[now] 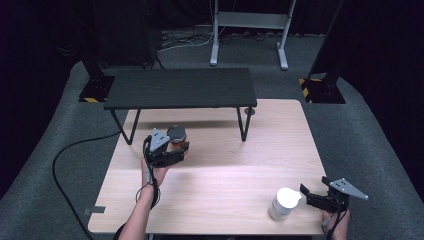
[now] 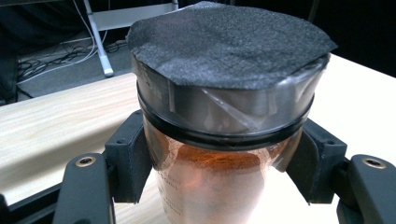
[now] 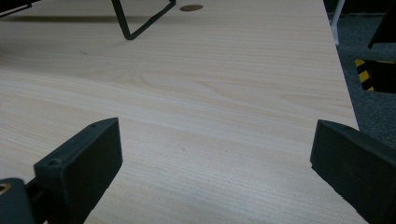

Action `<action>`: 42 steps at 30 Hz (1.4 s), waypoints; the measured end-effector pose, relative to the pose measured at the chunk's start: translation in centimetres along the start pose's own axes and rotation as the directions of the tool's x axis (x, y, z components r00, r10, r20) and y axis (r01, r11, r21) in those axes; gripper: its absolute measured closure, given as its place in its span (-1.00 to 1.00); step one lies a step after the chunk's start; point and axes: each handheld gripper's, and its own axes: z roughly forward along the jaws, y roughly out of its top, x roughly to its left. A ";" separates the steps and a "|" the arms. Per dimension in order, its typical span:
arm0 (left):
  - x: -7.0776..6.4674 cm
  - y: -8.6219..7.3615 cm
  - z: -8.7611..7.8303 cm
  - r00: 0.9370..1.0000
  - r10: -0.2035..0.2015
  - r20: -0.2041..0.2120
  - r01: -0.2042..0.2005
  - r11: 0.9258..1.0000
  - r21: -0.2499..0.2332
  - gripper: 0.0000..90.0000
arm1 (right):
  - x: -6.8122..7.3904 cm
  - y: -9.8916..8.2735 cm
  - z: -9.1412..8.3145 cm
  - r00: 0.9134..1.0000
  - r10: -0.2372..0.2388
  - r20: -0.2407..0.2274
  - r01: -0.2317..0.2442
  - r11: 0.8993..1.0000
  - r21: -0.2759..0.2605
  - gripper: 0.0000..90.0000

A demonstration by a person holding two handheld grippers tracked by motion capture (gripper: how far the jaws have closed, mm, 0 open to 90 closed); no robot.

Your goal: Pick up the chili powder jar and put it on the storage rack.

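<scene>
Left gripper (image 1: 176, 148), left of centre in the high view: jaws clamped on both sides of amber jar (image 2: 219, 186) just below its black lid (image 2: 229, 42), in front of black shelf (image 1: 180, 87). Right gripper (image 1: 306, 194), lower right of the high view: jaws spread wide, holding nothing, just beside white container (image 1: 284, 204). Light wooden table (image 3: 224, 93) visible between the spread jaws.

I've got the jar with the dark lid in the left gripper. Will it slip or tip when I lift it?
The jar has smooth clear walls, so it may be slippery. The left gripper holds it just under the lid's rim, which could catch a slide. It looks part-filled with reddish-brown powder, so it is probably fairly light and bottom-weighted, unlikely to swing over.
</scene>
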 end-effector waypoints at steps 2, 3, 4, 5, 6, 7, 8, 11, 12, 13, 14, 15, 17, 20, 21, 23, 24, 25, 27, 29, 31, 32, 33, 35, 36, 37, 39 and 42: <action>0.0 0.1 0.0 1.000 0.000 0.000 0.000 1.000 0.000 -0.29 | 0.0 0.0 0.0 1.000 0.000 0.000 0.000 1.000 0.000 -0.97; 0.1 0.1 0.0 1.000 0.002 0.000 -0.002 1.000 0.001 -0.29 | 0.0 0.0 0.0 1.000 0.000 0.000 0.000 1.000 0.000 -0.97; 0.1 0.2 0.0 1.000 0.003 0.000 -0.003 1.000 0.002 -0.29 | 0.0 0.0 0.0 1.000 0.000 0.000 0.000 1.000 0.000 -0.97; 0.2 0.2 0.0 1.000 0.002 -0.001 -0.002 1.000 0.001 -0.29 | 0.0 0.0 0.0 1.000 0.000 0.000 0.000 1.000 0.000 -0.97; 0.2 0.3 0.1 1.000 0.000 -0.001 0.000 1.000 0.000 -0.29 | 0.0 0.0 0.0 1.000 0.000 0.000 0.000 1.000 0.000 -0.97; 0.3 0.3 0.1 1.000 0.000 0.000 0.000 1.000 0.001 -0.29 | 0.0 0.0 0.0 1.000 0.001 0.000 -0.001 1.000 0.000 -0.97; 0.3 0.4 0.2 1.000 -0.001 0.000 0.001 1.000 0.002 -0.29 | 0.0 0.0 0.0 1.000 0.001 0.000 -0.001 1.000 0.000 -0.97; 0.4 0.6 0.4 1.000 -0.002 -0.001 0.002 1.000 0.004 -0.29 | 0.0 0.0 0.0 1.000 -0.001 0.000 0.001 1.000 0.000 -0.97; 0.5 0.8 0.5 1.000 -0.001 -0.001 0.001 1.000 0.006 -0.29 | 0.0 0.0 0.0 1.000 -0.001 0.000 0.001 1.000 0.000 -0.97; 0.5 0.9 0.6 1.000 -0.002 -0.002 0.002 1.000 0.005 -0.29 | 0.0 0.0 0.0 1.000 0.001 0.001 -0.001 1.000 0.001 -0.97; 0.5 1.0 0.7 1.000 -0.002 -0.002 0.002 1.000 0.005 -0.29 | 0.0 0.0 0.0 1.000 0.001 0.000 -0.001 1.000 0.001 -0.97; 0.5 1.2 0.7 1.000 0.001 -0.002 -0.001 1.000 0.006 -0.29 | 0.0 0.0 0.0 1.000 0.002 0.000 -0.002 1.000 0.001 -0.97; 0.5 1.5 0.9 1.000 0.007 -0.003 -0.007 1.000 0.010 -0.29 | 0.0 0.0 0.0 1.000 0.001 -0.001 -0.001 1.000 0.001 -0.97; 0.5 1.8 1.1 1.000 0.007 -0.004 -0.007 1.000 0.010 -0.29 | 0.0 0.0 0.0 1.000 0.003 0.000 -0.003 1.000 -0.001 -0.97; 0.6 1.9 1.1 1.000 0.009 -0.004 -0.009 1.000 0.011 -0.29 | 0.0 0.0 0.0 1.000 0.003 0.000 -0.003 1.000 0.000 -0.97; 0.6 2.0 1.1 1.000 0.010 -0.004 -0.010 1.000 0.011 -0.29 | 0.0 0.0 0.0 1.000 0.003 -0.001 -0.003 1.000 0.000 -0.97; 0.6 2.0 1.2 1.000 0.009 -0.004 -0.009 1.000 0.011 -0.29 | 0.0 0.0 0.0 1.000 0.002 -0.001 -0.002 1.000 0.001 -0.97; 0.6 2.1 1.2 1.000 0.010 -0.004 -0.010 1.000 0.012 -0.29 | 0.0 0.0 0.0 1.000 0.003 -0.001 -0.003 1.000 0.001 -0.97; 0.7 2.4 1.3 1.000 0.013 -0.005 -0.013 1.000 0.012 -0.29 | 0.0 0.0 0.0 1.000 0.002 -0.001 -0.002 1.000 0.001 -0.97; 0.8 2.5 1.4 1.000 0.014 -0.005 -0.014 1.000 0.013 -0.29 | 0.0 0.0 0.0 1.000 0.001 0.000 -0.001 1.000 0.001 -0.97; 0.8 2.6 1.4 1.000 0.014 -0.005 -0.013 1.000 0.012 -0.29 | 0.0 0.0 0.0 1.000 0.002 0.000 -0.002 1.000 0.000 -0.97; 0.9 2.7 1.5 1.000 0.014 -0.005 -0.014 1.000 0.012 -0.29 | 0.0 0.0 0.0 1.000 0.003 0.001 -0.003 1.000 0.000 -0.97; 0.9 2.8 1.5 1.000 0.016 -0.005 -0.016 1.000 0.013 -0.29 | 0.0 0.0 0.0 1.000 0.002 0.000 -0.002 1.000 0.001 -0.97; 0.9 2.9 1.5 1.000 0.016 -0.006 -0.016 1.000 0.013 -0.29 | 0.0 0.0 0.0 1.000 0.000 0.000 0.000 1.000 0.001 -0.97; 0.9 2.9 1.6 1.000 0.016 -0.005 -0.016 1.000 0.013 -0.29 | 0.0 0.0 0.0 1.000 0.000 0.000 0.000 1.000 0.001 -0.97; 0.9 3.0 1.6 1.000 0.016 -0.005 -0.016 1.000 0.012 -0.29 | 0.0 0.0 0.0 1.000 0.001 0.000 -0.001 1.000 0.001 -0.97; 1.0 3.1 1.7 1.000 0.016 -0.005 -0.016 1.000 0.013 -0.29 | 0.0 0.0 0.0 1.000 0.001 0.000 -0.001 1.000 0.001 -0.97; 1.0 3.2 1.7 1.000 0.018 -0.005 -0.017 1.000 0.015 -0.29 | 0.0 0.0 0.0 1.000 0.001 0.001 -0.001 1.000 0.001 -0.97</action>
